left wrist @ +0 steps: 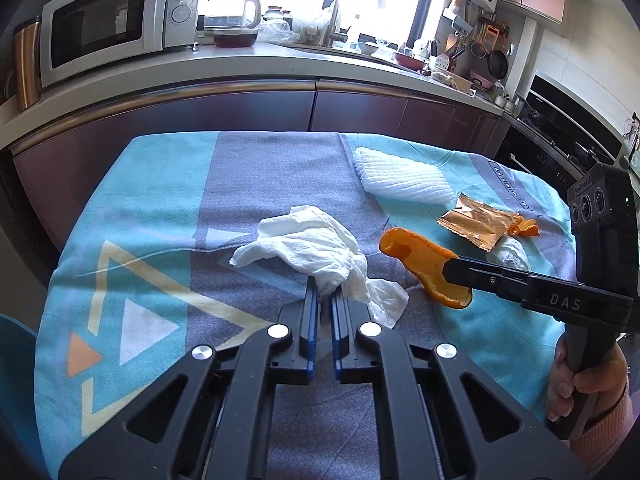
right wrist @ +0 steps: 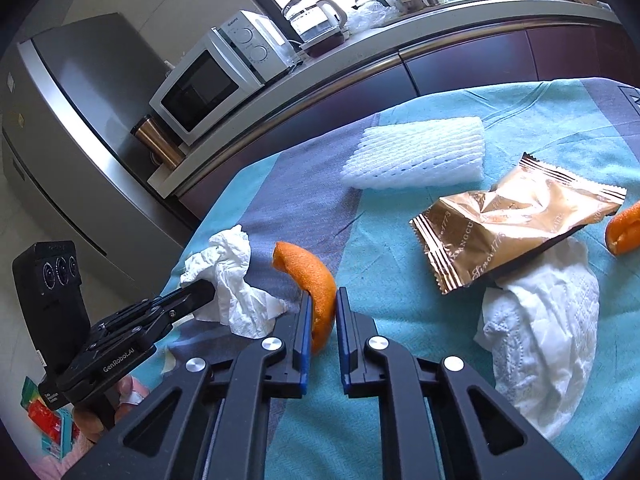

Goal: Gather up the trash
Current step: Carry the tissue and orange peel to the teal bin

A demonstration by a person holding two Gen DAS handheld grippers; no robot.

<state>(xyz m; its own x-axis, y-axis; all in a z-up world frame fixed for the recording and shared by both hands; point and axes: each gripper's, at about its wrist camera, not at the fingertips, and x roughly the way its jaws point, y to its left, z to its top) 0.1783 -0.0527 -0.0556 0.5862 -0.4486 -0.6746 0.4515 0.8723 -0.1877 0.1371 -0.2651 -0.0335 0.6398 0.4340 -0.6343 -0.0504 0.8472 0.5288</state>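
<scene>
Biggest risk: the orange peel [right wrist: 316, 280] slips out of the right gripper [right wrist: 322, 300]. The blue pads pinch only its lower end, and the peel is curved and stiff, so a quick swing could pivot it loose and drop it back on the patterned cloth [left wrist: 168, 200].

Second risk: the crumpled tissue [left wrist: 308, 248] tears or slides free. The left gripper [left wrist: 325, 300] holds it by one thin bunched fold while most of the sheet hangs outside the jaws (soft paper, little friction). The loose tail could also drag on the cloth.

Third: the two tools sit close together just left of the gold snack wrapper [right wrist: 516, 220], so their fingers could knock together if both lift at once.

No bin shows in either view, so the drop-off spot cannot be told.

Pose: the left gripper is nearly closed on the tissue, pointing forward over the cloth toward the counter. The right gripper is clamped on the peel, reaching in from the wrapper side, with its fingers crossing in front of the left wrist view and the holder's hand [left wrist: 576, 384] low on the handle.

Not yet collected: the wrapper, a white foam fruit net [right wrist: 416, 152] behind the wrapper, a second tissue [right wrist: 540, 328] under and in front of the wrapper, and a small peel scrap [right wrist: 626, 228] at the wrapper's far end.
</scene>
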